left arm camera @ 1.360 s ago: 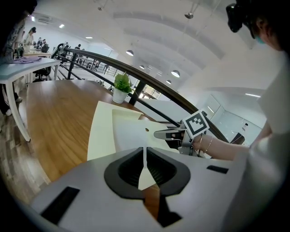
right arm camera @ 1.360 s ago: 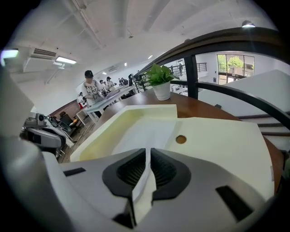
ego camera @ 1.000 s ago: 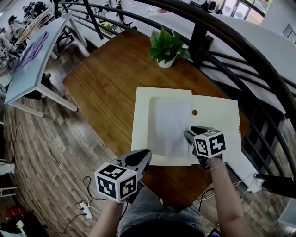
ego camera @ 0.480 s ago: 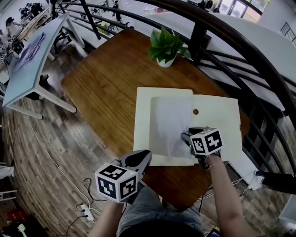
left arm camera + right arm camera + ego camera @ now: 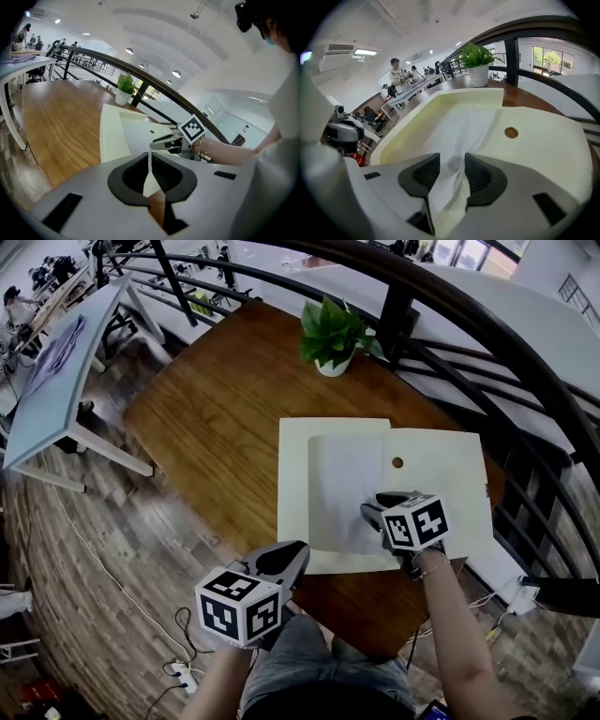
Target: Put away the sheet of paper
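Note:
A white sheet of paper (image 5: 342, 486) lies flat on the left half of an open cream folder (image 5: 441, 486) on the wooden table (image 5: 216, 418). My right gripper (image 5: 377, 505) hovers over the sheet's near right part. Its jaws have just been opening and now stand open. In the right gripper view the paper (image 5: 464, 124) shows in the gap of the right gripper (image 5: 451, 161), untouched by the pads. My left gripper (image 5: 296, 551) hangs off the table's near edge, shut and empty; the left gripper (image 5: 150, 155) looks toward the folder (image 5: 112, 136).
A potted green plant (image 5: 336, 332) stands at the table's far edge. A dark metal railing (image 5: 469, 324) curves behind and to the right. A brown round snap (image 5: 397, 463) marks the folder's right half. Wood floor with cables lies below left.
My right gripper has drifted a little to the left over the sheet. The left gripper has stayed where it was. The paper has not moved.

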The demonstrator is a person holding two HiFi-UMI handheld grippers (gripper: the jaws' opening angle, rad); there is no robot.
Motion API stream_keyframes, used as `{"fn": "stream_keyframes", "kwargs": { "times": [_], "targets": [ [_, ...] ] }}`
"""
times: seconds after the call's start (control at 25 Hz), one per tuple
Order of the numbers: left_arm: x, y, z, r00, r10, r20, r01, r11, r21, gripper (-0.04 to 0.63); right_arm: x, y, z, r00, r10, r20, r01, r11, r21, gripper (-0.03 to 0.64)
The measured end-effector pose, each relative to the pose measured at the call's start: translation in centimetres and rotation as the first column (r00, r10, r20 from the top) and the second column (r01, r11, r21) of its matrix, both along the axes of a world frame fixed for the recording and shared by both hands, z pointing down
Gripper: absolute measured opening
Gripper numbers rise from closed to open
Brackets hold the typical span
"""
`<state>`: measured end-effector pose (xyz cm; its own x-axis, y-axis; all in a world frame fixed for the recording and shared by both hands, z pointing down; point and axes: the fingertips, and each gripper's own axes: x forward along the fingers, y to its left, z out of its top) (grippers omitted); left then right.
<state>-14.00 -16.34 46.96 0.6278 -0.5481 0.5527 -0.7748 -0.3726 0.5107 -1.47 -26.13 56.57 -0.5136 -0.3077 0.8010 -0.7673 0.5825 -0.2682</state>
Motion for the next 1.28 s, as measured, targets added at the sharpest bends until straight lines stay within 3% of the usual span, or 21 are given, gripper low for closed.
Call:
{"fn": "stream_keyframes", "kwargs": {
  "times": [0.44,0.72,1.0,1.28],
  "targets": [
    [-0.7,-0.9,-1.7,0.997,0.08,-0.007,-0.08,0.995,0.055,0.034,0.1,1.9,-5.4,0.993,0.092,0.072,-0.099,0.989,0.109,0.175],
    [0.2,-2.1,-2.8,0.996,0.09,-0.015,-0.088,0.992,0.088,0.034,-2.1,3.4,-10.1,0.979,0.024,0.203,-0.06,0.983,0.174,0.126],
    [1.8,-2.0,-4.5,0.997,0.079,-0.017,-0.076,0.989,0.129,0.034,-2.1,4.3,-15.1,0.956,0.005,0.293,-0.09,0.956,0.278,0.072],
    [3.1,0.0,-6.1,0.996,0.083,-0.015,-0.079,0.981,0.179,0.034,-1.1,6.9,-19.5,0.888,-0.004,0.461,-0.18,0.917,0.356,0.038]
  ]
}}
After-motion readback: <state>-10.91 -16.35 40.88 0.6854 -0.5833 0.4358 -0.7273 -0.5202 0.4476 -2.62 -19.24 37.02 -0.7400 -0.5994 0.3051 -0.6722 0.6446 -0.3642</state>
